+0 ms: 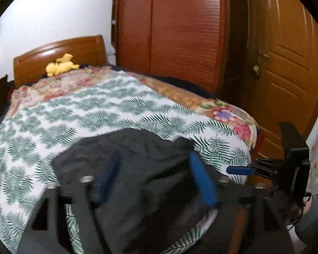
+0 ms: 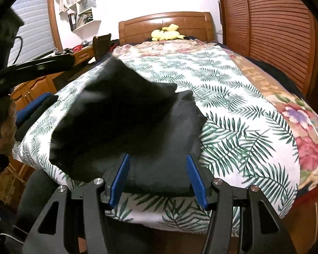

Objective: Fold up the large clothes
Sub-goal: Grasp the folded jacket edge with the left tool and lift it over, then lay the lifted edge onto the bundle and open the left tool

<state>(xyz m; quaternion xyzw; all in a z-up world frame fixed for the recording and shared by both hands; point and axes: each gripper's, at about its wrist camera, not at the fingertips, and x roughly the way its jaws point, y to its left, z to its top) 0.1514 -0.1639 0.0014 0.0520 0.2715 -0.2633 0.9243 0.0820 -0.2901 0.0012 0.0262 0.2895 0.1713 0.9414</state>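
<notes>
A dark grey, crumpled cloth garment (image 2: 125,122) is lying at the near edge of the bed, on a white sheet printed with green fern leaves (image 2: 239,127); one flap of it is standing up toward the left side. The right gripper (image 2: 158,177) is hovering over the garment's near hem with its blue ribbed pads (image 2: 195,175) spread and gripping nothing. The left gripper (image 1: 155,178) is hanging over the same cloth, its jaws spread wide, blurred, with fabric beneath them but not pinched. A floral blanket (image 2: 303,127) is showing along the bed's right edge. A yellow plush toy (image 2: 166,34) is resting against the wooden headboard (image 2: 137,28), beside a brown louvred wardrobe (image 1: 180,31).
</notes>
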